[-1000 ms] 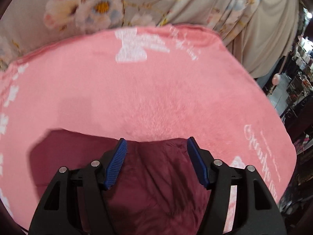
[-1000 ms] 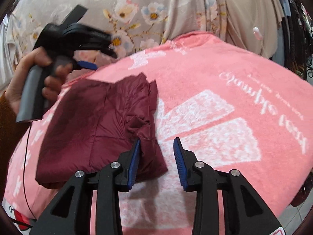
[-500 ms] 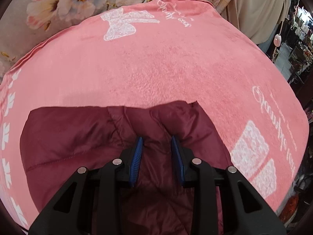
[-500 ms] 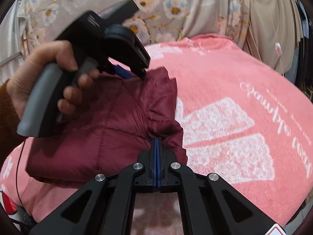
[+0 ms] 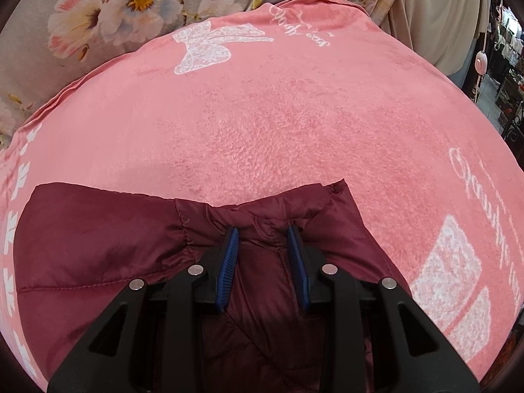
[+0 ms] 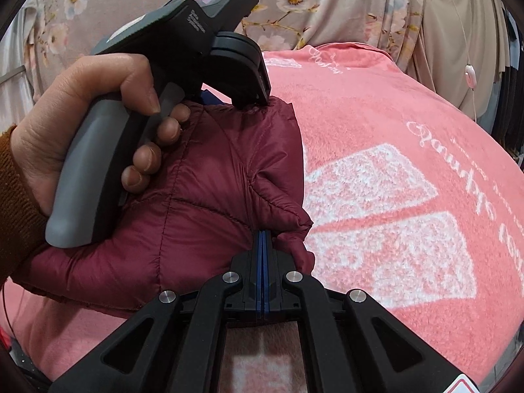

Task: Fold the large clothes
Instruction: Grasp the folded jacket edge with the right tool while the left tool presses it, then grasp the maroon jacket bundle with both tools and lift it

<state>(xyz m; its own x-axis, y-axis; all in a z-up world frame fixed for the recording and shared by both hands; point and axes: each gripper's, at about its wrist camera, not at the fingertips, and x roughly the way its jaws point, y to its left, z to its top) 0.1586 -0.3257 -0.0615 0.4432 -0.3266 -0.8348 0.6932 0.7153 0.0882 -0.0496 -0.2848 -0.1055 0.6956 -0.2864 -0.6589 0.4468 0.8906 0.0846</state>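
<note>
Two tongs work one maroon jacket (image 5: 98,262) on a pink blanket (image 5: 294,114).

1. Left tongs (image 5: 263,245): jaws partly closed, with a puffed ridge of the jacket's far edge between the blue pads (image 5: 229,262). The pads appear to press the padding, though the contact itself is shaded. In the right wrist view, a hand (image 6: 82,131) holds this tool with its tip down at the jacket's far corner.
2. Jacket: a compact, quilted bundle lying under and to the left of both tongs. Bare blanket extends ahead and to the right.
3. Right tongs (image 6: 263,239): jaws fully closed, pinching a thin fold at the bundle's near right edge.

Progress: the jacket already looks folded down to a small stack, so the main folds seem done. Remaining, as judged: one more fold or a squaring of the right edge, then release.
</note>
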